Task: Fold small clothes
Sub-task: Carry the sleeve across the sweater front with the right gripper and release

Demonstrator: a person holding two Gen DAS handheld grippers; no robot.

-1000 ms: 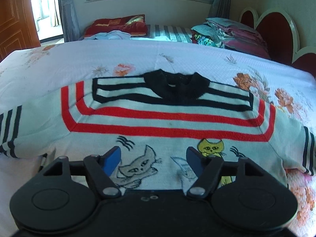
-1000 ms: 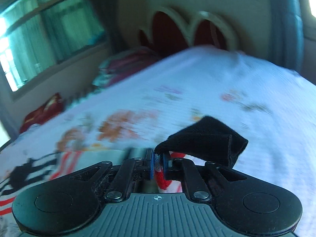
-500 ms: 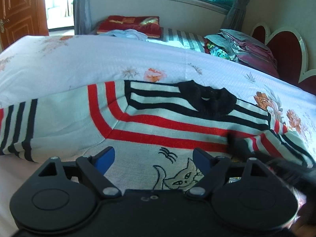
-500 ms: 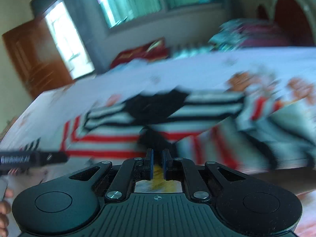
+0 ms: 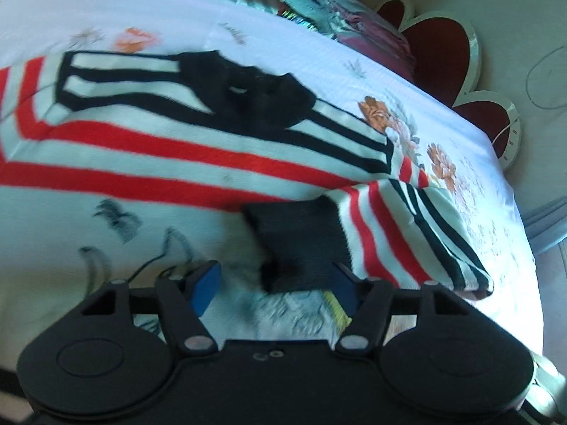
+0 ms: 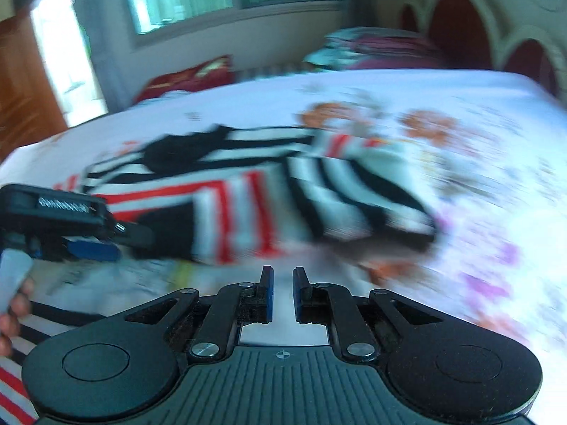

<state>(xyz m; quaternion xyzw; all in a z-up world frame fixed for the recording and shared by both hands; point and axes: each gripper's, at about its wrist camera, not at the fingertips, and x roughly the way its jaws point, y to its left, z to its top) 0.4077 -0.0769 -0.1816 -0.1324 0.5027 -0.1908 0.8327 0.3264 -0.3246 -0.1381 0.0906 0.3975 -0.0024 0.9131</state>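
Striped sweater [image 5: 184, 163] lies flat on my floral bedspread [image 5: 471, 191], right sleeve [image 5: 397, 233] folded inward, black cuff [image 5: 297, 241] on chest. My left gripper [image 5: 274, 288] spread wide above cuff. My right gripper [image 6: 282, 292] slightly parted, holding nothing.

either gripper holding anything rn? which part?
Nothing held. Left hand-held gripper is open above the sweater; right hand-held gripper has a small empty gap. The folded-in sleeve lies free.
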